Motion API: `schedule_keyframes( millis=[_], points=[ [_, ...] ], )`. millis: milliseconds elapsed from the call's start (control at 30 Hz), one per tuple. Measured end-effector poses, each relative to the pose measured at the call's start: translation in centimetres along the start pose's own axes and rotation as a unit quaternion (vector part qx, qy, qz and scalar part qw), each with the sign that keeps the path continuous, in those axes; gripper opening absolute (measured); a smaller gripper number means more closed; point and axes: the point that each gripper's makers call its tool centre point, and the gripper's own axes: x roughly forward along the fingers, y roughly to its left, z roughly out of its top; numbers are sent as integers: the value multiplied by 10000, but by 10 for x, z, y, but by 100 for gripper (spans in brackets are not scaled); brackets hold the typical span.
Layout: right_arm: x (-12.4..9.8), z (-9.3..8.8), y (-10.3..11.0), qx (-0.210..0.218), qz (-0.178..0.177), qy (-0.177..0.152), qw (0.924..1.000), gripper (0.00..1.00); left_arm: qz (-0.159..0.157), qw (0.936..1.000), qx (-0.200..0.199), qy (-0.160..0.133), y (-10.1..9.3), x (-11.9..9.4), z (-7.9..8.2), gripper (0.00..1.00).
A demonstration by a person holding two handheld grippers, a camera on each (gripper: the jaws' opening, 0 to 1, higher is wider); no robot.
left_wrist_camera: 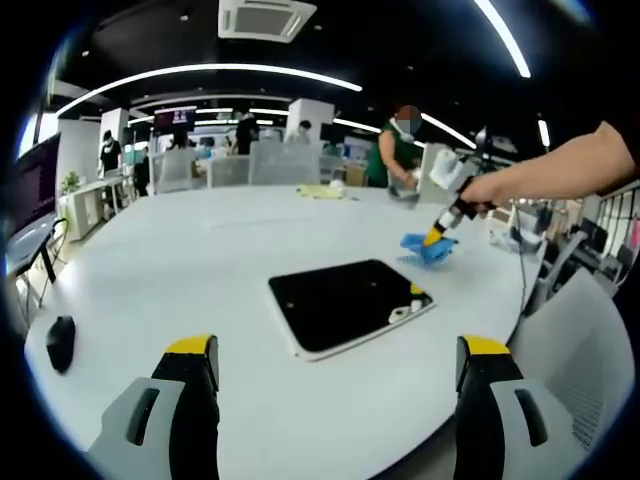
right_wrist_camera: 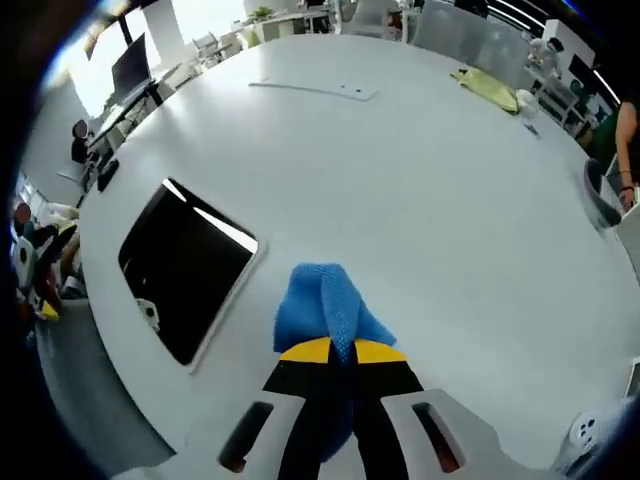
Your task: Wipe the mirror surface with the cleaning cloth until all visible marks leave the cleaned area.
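Note:
A rectangular mirror [left_wrist_camera: 345, 305] with a white frame lies flat on the white round table [left_wrist_camera: 200, 260], reflecting dark ceiling; small white marks sit near its right corner [left_wrist_camera: 403, 312]. My left gripper [left_wrist_camera: 340, 375] hovers open over the near table edge, holding nothing. Beyond the mirror, my right gripper [left_wrist_camera: 438, 236] is shut on the blue cleaning cloth [left_wrist_camera: 426, 249], which touches the table. In the right gripper view the cloth [right_wrist_camera: 322, 305] bunches up from the shut jaws of the right gripper [right_wrist_camera: 340, 350], with the mirror [right_wrist_camera: 185, 265] to its left.
A black mouse [left_wrist_camera: 60, 342] lies at the table's left edge. A yellow cloth [right_wrist_camera: 488, 87] and a small bottle [right_wrist_camera: 530, 108] sit on the far side. A person [left_wrist_camera: 400, 145] stands beyond the table. Chairs and desks ring the room.

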Motion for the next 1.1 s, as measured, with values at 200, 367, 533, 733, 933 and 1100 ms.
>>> schedule_keyframes(
  millis=[200,367,533,733,933,1100],
  points=[
    [-16,10,-10,-21,-96,110,9999,1,-6,10000,-64,-13,0,0,1,99],
    [-28,17,-10,93,-75,140,9998,1,4,9999,-102,-46,0,0,2,99],
    [-30,17,-12,27,-148,147,9998,1,28,9999,-91,-75,1,-1,3,99],
    [-32,17,-12,22,-176,138,9997,1,61,9999,-90,-97,3,0,3,99],
    [-32,19,-12,143,-149,85,9998,1,59,9999,-117,-101,3,-1,4,99],
    [-30,17,-12,143,-230,135,9995,1,66,9998,-125,-113,3,-1,4,99]
  ],
)
